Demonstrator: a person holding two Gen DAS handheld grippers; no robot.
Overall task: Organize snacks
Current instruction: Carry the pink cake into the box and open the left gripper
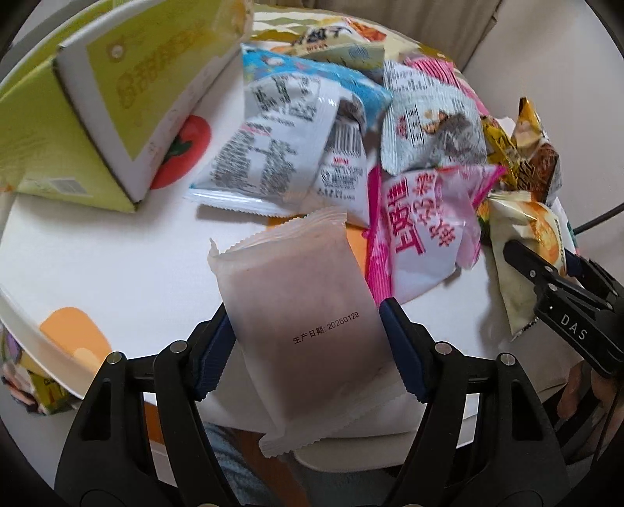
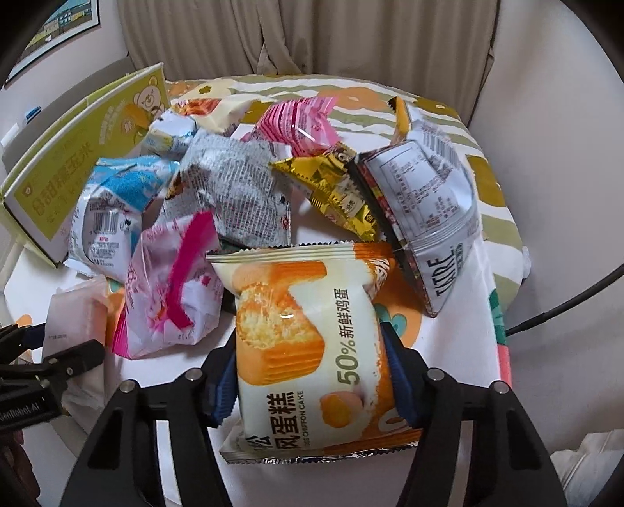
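Observation:
My left gripper is shut on a pale pink frosted snack packet and holds it above the white table. My right gripper is shut on an orange chiffon cake packet, also seen at the right of the left wrist view. A pile of snack packets lies behind: a pink and white packet, a blue and white packet, a gold packet and a grey printed packet. The left gripper shows at the left edge of the right wrist view.
A green and white carton lies on its side at the back left of the table, also in the right wrist view. A patterned cloth covers the table's far right. Curtains hang behind. A black cable runs at right.

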